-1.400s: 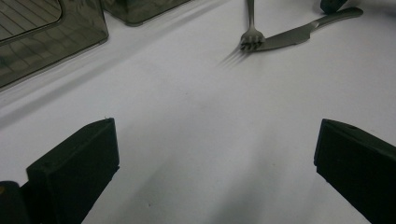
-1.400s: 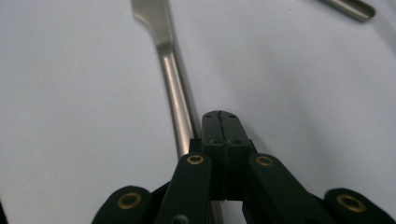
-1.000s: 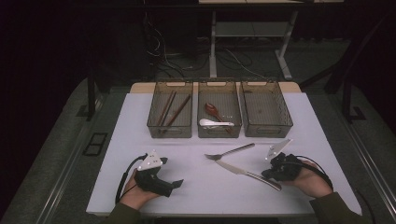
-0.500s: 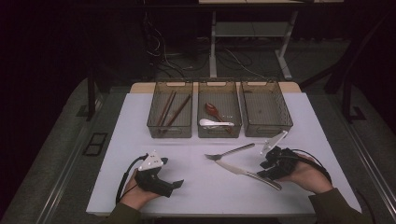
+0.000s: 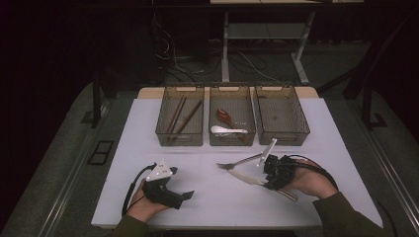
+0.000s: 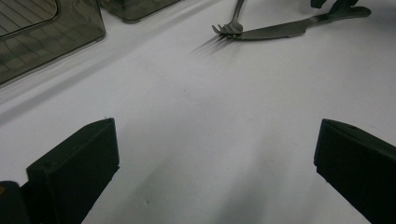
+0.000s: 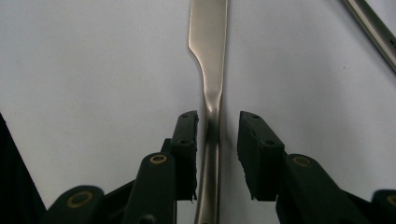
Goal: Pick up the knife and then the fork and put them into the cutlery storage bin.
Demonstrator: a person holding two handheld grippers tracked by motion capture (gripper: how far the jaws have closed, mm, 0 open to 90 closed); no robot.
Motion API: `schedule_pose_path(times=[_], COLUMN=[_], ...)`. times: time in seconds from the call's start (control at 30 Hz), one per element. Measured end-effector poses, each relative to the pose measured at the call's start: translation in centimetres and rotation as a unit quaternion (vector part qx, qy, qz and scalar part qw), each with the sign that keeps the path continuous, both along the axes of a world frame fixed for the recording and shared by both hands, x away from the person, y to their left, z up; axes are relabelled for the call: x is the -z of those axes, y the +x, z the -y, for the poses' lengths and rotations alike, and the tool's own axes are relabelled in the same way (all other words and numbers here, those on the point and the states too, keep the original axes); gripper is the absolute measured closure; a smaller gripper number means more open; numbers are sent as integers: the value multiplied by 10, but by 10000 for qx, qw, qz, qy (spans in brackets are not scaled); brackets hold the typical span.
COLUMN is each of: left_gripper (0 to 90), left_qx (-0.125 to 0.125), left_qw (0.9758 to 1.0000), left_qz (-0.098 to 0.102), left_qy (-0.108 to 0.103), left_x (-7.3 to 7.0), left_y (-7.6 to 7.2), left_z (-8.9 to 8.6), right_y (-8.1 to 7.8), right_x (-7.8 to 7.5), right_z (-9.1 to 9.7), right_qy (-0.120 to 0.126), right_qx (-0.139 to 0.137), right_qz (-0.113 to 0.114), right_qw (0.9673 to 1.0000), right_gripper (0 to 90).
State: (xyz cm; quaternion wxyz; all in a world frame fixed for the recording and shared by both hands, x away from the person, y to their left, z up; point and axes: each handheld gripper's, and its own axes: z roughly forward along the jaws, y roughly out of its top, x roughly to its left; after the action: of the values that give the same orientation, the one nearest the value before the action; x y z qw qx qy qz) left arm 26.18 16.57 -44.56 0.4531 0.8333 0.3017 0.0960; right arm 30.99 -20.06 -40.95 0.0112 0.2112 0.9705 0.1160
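I have the right gripper [image 5: 271, 174] low over the counter [image 5: 207, 197] at the near right, its jaws straddling the handle of the knife [image 5: 247, 177]. They have just been closing, with the handle between them, but in the right gripper view I see a narrow gap on the right side of the handle, so they stand slightly apart and are not clamped on the knife [image 7: 208, 70].

The knife lies flat on the counter, blade pointing left toward the middle. Its tip sits just beside the tines of the fork [image 5: 240, 162], which runs away to the far right. I cannot tell whether the two touch.

The left gripper [image 5: 185, 196] rests at the near left, jaws wide apart with bare counter between them. There is plenty of open counter between the two grippers and all the way to the near edge.

Three bins stand in a row at the far side: the left bin [image 5: 180, 122] with chopsticks [image 5: 182, 118], the middle bin [image 5: 232, 121] with spoons [image 5: 227, 124], and the right bin [image 5: 281, 117]. A clear strip of counter separates them from the fork.

The high view gives me the layout and edges. The left gripper view shows the fork [image 6: 229, 29] tines and knife [image 6: 280, 30] tip meeting close together, and the right gripper view shows the gap beside the handle.
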Motion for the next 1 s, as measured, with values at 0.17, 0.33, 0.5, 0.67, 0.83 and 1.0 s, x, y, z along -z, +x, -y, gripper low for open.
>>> schedule_pose_path(times=[0.17, 0.33, 0.5, 0.67, 0.83, 1.0], left_gripper=[0, 0, 0, 0, 0, 0], left_qx=[4, 1, -2, 13, 6, 14], left_qw=[10000, 10000, 10000, 10000, 10000, 10000], left_qz=[1, 0, 0, -4, -1, -2], left_qy=[8, 13, 10, 33, 24, 34], left_x=[0, 0, 0, 0, 1, 0], left_y=[0, 0, 0, 0, 0, 0], left_z=[0, 0, 0, 0, 0, 0], right_y=[2, 3, 5, 7, 10, 9], right_x=[2, 5, 8, 9, 9, 9], right_z=[-4, -7, -9, -14, -19, -21], right_qy=[-168, -287, -385, -571, -761, -826], right_qx=[-83, -141, -153, -199, -222, -265], right_qz=[-65, -113, -194, -195, -277, -241], right_qw=[9998, 9994, 9990, 9980, 9965, 9959], right_gripper=[706, 727, 745, 761, 766, 791])
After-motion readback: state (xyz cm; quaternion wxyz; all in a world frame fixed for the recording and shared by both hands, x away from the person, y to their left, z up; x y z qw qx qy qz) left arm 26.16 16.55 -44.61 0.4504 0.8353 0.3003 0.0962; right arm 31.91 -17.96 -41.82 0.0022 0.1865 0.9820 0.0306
